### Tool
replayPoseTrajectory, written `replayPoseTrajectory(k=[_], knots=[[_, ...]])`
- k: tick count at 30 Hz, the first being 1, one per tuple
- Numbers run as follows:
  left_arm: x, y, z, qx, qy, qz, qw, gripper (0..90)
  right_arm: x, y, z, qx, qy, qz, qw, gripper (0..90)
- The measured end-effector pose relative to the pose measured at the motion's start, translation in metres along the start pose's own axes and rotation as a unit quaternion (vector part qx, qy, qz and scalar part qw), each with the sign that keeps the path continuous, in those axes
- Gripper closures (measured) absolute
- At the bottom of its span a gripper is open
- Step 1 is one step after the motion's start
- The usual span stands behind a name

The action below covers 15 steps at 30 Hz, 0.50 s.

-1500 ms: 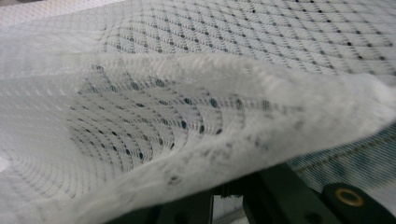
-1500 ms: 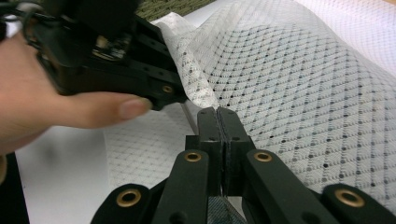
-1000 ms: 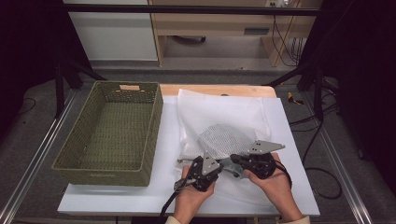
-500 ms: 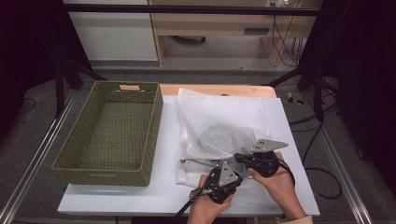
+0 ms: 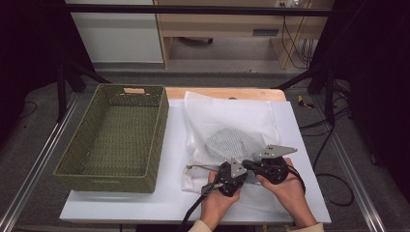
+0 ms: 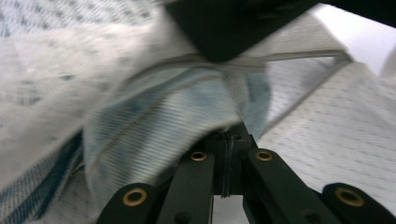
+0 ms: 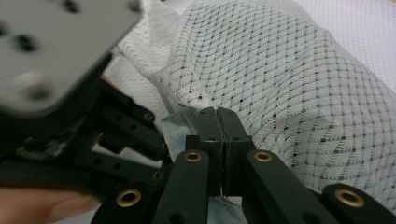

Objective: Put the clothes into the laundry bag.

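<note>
A white mesh bag [image 5: 227, 118] lies flat on the white board, with a grey-blue cloth [image 5: 226, 143] showing through it. Both grippers meet at the bag's near edge. My left gripper [image 5: 240, 170] has its jaws together, and blue-and-white striped cloth [image 6: 154, 126] bunches right at its tips [image 6: 227, 140]. My right gripper [image 5: 251, 163] is shut too, its tips [image 7: 217, 114] pressed on the mesh bag [image 7: 289, 79] with a thin fold of white fabric between the jaws. The left gripper's body and grey plate [image 7: 51, 51] crowd the left of the right gripper view.
A green woven basket [image 5: 157, 140] stands to the left of the bag, with nothing in it. The white board [image 5: 309, 193] ends just behind the hands. Metal rails run along both sides of the table, and cables lie on the floor at the right.
The left hand has slid right and a little nearer, up against the right gripper at the bag's near edge. The right hand has stayed put.
</note>
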State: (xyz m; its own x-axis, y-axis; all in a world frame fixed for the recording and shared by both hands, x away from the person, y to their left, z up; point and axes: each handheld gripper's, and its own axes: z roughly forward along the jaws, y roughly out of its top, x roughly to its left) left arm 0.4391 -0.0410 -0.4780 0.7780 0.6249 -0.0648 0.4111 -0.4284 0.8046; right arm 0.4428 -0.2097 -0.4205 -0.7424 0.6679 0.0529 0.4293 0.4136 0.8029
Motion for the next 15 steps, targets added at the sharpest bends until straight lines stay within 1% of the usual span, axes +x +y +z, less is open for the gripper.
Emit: replayPoseTrajectory(k=[2, 9, 15], knots=[[0.003, 0.000, 0.002, -0.001, 0.004, -0.003, 1.0000, 90.0, 0.001, 0.000, 0.000, 0.001, 0.001, -0.001, 1.0000, 89.6], [0.007, 0.002, 0.006, -0.003, 0.023, 0.004, 0.9997, 90.0, 0.004, -0.001, 0.001, 0.007, 0.003, 0.000, 1.0000, 89.6], [0.013, 0.003, 0.008, -0.002, 0.032, 0.003, 0.9995, 90.0, 0.009, 0.000, 0.003, 0.015, 0.006, -0.004, 0.9999, 89.6]])
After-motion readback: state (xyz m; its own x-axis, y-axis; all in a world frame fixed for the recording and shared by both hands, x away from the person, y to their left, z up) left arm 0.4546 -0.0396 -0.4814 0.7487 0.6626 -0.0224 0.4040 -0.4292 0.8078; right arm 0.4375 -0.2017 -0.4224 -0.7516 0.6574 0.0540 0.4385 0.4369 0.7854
